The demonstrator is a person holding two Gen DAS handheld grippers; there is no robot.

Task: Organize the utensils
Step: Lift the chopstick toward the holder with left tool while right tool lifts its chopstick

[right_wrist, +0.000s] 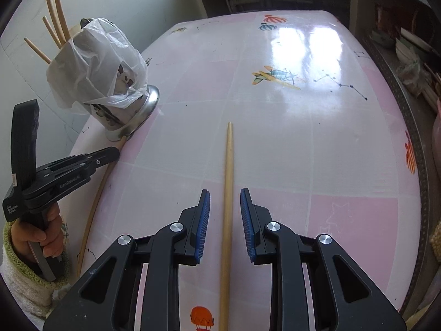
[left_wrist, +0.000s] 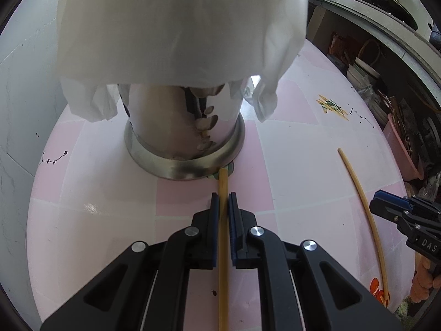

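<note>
A steel utensil holder (left_wrist: 184, 138) wrapped in a white plastic bag (left_wrist: 179, 27) stands on the pink table; in the right wrist view the holder (right_wrist: 121, 110) holds several wooden chopsticks (right_wrist: 55, 13). My left gripper (left_wrist: 223, 197) is shut on a chopstick (left_wrist: 222, 234) whose tip touches the holder's base; this gripper also shows at the left of the right wrist view (right_wrist: 115, 153). My right gripper (right_wrist: 224, 193) is open, its fingers astride a second chopstick (right_wrist: 228, 187) lying on the table. That chopstick (left_wrist: 363, 201) and the right gripper (left_wrist: 377, 201) show at the right of the left wrist view.
The pink and white checked tablecloth (right_wrist: 303, 138) has plane and balloon prints. A white wall (left_wrist: 16, 96) stands left of the holder. Cluttered shelves with bowls and a pink tub (left_wrist: 399, 149) lie past the table's right edge.
</note>
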